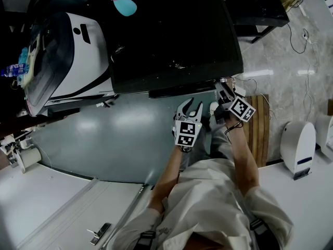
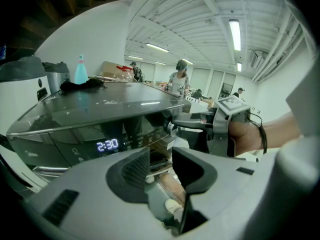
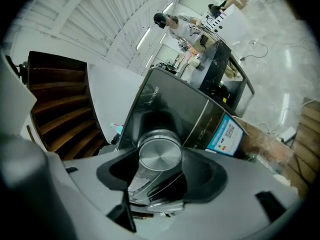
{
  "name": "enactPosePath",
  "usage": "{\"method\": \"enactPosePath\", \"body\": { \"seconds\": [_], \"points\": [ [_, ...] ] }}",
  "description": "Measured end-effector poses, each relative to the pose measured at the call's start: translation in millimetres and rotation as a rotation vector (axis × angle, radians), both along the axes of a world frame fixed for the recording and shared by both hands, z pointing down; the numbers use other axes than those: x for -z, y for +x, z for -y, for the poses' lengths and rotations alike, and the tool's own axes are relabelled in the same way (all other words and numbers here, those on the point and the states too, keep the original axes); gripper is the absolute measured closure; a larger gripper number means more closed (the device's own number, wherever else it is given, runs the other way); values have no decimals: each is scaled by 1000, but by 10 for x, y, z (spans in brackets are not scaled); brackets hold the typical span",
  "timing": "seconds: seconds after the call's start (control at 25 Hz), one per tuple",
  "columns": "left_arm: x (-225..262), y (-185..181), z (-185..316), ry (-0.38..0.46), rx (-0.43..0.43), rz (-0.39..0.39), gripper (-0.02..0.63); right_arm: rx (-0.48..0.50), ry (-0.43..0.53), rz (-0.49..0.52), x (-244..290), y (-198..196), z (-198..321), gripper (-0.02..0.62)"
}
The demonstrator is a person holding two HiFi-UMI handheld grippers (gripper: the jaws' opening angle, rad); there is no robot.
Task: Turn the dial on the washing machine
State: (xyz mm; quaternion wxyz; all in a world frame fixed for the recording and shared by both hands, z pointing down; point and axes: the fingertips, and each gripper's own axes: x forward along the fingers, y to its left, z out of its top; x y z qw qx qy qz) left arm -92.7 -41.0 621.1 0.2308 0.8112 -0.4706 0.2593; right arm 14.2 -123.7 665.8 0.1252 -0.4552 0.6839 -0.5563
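Observation:
The washing machine [image 1: 171, 35] is dark with a glossy top; its front panel faces me. Its round silver dial [image 3: 160, 153] sits between the pads of my right gripper [image 3: 159, 160], which is shut on its rim. In the head view the right gripper [image 1: 222, 91] is at the panel's right end. The left gripper view shows it from the side [image 2: 182, 126], tips at the panel. My left gripper [image 1: 189, 107] hovers just left of it, open [image 2: 161, 156], holding nothing. The lit display [image 2: 107, 145] reads 2:30.
A blue spray bottle [image 1: 120, 3] stands on the machine's top. A white and dark machine [image 1: 67, 51] is to its left. A wooden pallet [image 1: 258, 129] and a white appliance [image 1: 298, 147] are on the floor at the right, with cables [image 1: 299, 40] beyond.

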Motion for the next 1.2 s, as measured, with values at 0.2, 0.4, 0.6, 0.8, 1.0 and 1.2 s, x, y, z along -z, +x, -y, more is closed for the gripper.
{"method": "enactPosePath", "body": {
  "seconds": [0.2,0.4,0.6,0.8,1.0,1.2],
  "points": [
    [-7,-22,-2,1,2,0,462,-40,-18,82,-5,-2,-3,325],
    [-9,-15,1,-2,2,0,462,-59,-34,134,-7,5,-1,325],
    [-25,-10,-5,-6,5,-2,462,-87,-47,196,-15,19,-6,325],
    [-36,-21,5,-9,6,-1,462,-110,-60,244,-9,14,-1,325],
    [-31,-2,6,-8,1,-3,462,-117,-65,257,-8,22,-9,325],
    [-24,2,10,-7,0,-4,462,-130,-69,279,-17,22,-6,322]
  ]
}}
